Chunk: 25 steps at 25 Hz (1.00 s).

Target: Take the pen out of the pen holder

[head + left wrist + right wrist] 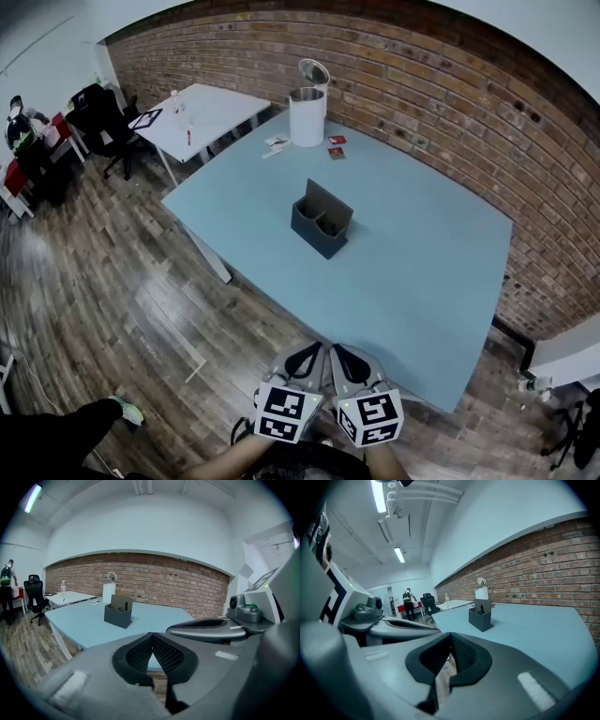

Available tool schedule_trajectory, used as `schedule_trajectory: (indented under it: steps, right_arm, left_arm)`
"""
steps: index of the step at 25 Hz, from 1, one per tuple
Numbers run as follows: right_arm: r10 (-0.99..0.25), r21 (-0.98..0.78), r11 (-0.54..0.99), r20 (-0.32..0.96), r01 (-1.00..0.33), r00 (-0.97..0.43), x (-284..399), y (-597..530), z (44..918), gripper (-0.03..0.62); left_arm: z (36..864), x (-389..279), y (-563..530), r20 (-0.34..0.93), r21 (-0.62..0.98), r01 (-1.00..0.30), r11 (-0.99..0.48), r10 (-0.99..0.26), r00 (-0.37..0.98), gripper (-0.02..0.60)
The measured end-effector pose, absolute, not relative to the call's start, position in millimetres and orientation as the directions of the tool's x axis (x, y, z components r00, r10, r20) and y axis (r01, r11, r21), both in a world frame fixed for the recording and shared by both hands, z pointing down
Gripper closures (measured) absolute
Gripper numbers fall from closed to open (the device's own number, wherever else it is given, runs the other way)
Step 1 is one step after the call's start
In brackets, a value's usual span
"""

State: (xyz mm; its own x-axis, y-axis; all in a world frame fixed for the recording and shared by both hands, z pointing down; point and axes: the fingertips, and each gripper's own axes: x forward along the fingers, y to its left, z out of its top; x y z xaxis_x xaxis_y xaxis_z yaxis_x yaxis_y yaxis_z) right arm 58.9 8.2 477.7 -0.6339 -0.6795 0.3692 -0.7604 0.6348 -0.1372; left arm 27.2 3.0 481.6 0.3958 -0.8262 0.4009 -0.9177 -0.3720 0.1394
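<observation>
A dark grey pen holder (322, 221) stands near the middle of the light blue table (412, 281). It shows small in the left gripper view (118, 611) and in the right gripper view (481, 615). A dark pen (125, 606) stands upright in it, its top showing above the rim (482, 607). Both grippers are held side by side off the table's near edge, well short of the holder. My left gripper (305, 361) is shut with nothing in it. My right gripper (346, 363) is shut too, and empty.
A white bin (307, 110) with its lid up stands at the table's far end, small red items (336, 145) beside it. A white desk (202, 117) and black chair (101, 122) stand at the left. A brick wall (441, 103) runs behind. A person (407, 603) stands far off.
</observation>
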Motion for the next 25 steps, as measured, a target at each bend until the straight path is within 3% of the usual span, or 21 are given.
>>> schedule_trajectory:
  steps: [25]
  right_arm:
    - [-0.755,-0.089,0.537,0.392,-0.839,-0.525,-9,-84,472,0.591]
  left_arm:
    - [479,-41,-91,0.369,0.177,-0.863,-0.473,-0.781,0.504,0.577]
